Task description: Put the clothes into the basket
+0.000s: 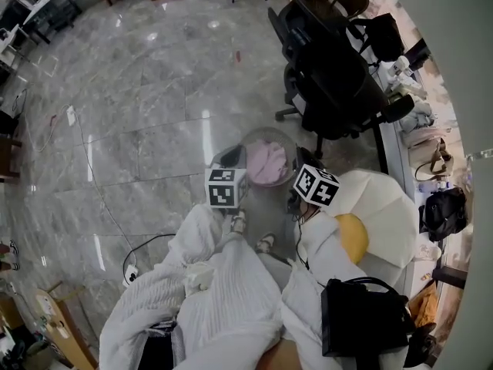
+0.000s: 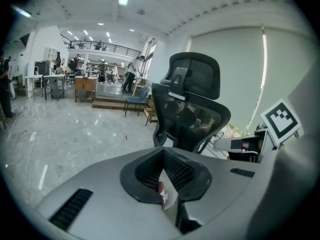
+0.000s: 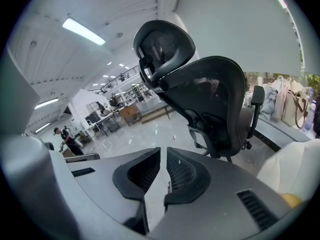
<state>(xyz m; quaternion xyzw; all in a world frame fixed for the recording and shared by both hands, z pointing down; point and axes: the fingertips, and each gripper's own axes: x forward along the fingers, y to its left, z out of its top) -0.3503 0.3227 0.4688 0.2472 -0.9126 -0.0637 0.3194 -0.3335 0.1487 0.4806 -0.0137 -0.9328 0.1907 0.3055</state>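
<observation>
Clothes (image 1: 266,163) lie as a pink heap inside the round see-through basket (image 1: 248,139), which stands on the marble floor (image 1: 139,114) just ahead of the person's feet. As far as the head view shows, that part of the job is done. No other loose garment lies on the floor near the basket.

Both tongs hang just beside the basket's near rim, one on each side. The left tongs (image 2: 162,153) are clenched, their tips meeting. A pale sliver with a pinkish spot shows in the crack behind the tips, and I cannot tell what it is. The right tongs (image 3: 164,151) are all but closed, with only a thin slit of floor showing between them and nothing gripped.

White fabric (image 1: 223,291) fills the lower part of the head view. It is probably what the person wears, but whether any of it is laundry waiting to go in is hard to say. Farther out stand a black office chair (image 1: 331,75), a white cushion (image 1: 377,199) and a black bag (image 1: 362,314). Both tongs views point up and away, so neither shows the basket.
</observation>
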